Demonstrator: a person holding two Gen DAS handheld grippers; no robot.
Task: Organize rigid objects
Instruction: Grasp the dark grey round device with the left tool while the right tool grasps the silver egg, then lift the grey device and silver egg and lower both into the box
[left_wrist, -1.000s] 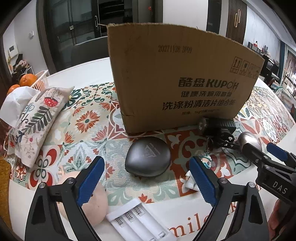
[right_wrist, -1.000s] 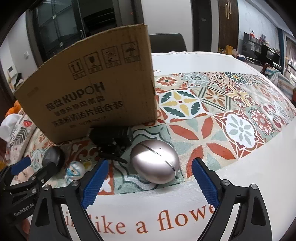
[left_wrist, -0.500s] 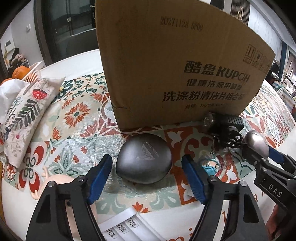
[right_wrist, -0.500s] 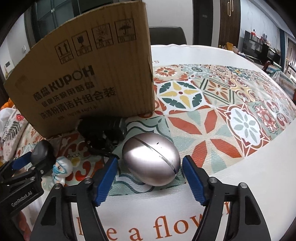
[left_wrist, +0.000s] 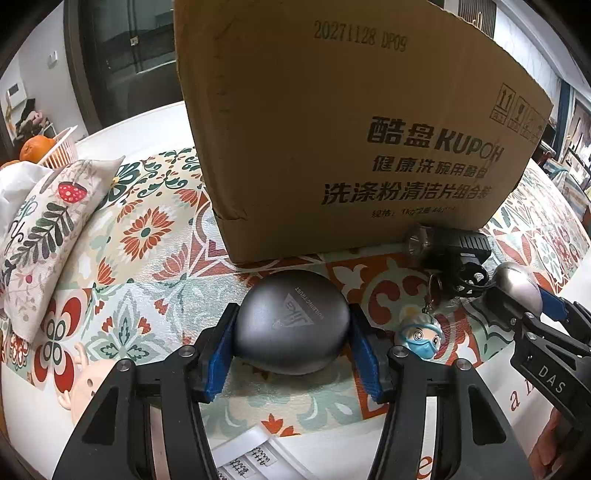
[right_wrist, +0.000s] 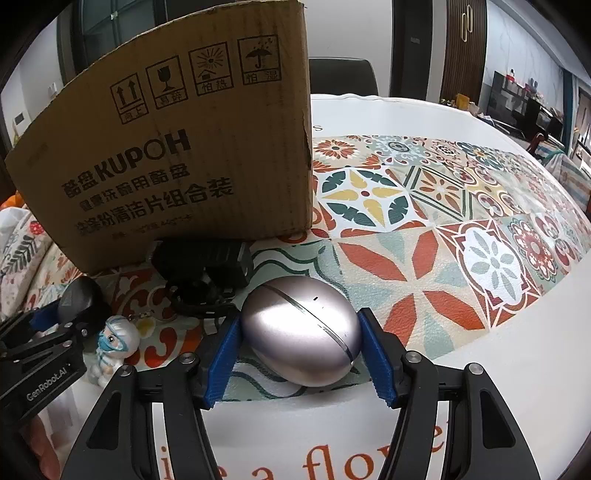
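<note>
In the left wrist view my left gripper (left_wrist: 291, 339) is shut on a dark grey rounded case (left_wrist: 291, 326) that rests on the patterned mat; both blue pads touch its sides. In the right wrist view my right gripper (right_wrist: 299, 347) is shut on a silver egg-shaped case (right_wrist: 301, 332), also resting on the mat. The silver case also shows in the left wrist view (left_wrist: 517, 284), and the grey case in the right wrist view (right_wrist: 79, 299). A tall cardboard box (left_wrist: 351, 129) stands just behind both; its inside is hidden.
A black flashlight with a strap (left_wrist: 450, 247) lies against the box. A small masked figurine keychain (left_wrist: 419, 338) stands between the grippers. A white battery holder (left_wrist: 251, 458), a pink doll (left_wrist: 92, 380), a patterned pillow (left_wrist: 44, 229) and an orange basket (left_wrist: 55, 147) are on the left.
Both grippers moved forward and closed. The left one went from open around the grey case to shut on it. The right one did the same on the silver case.
</note>
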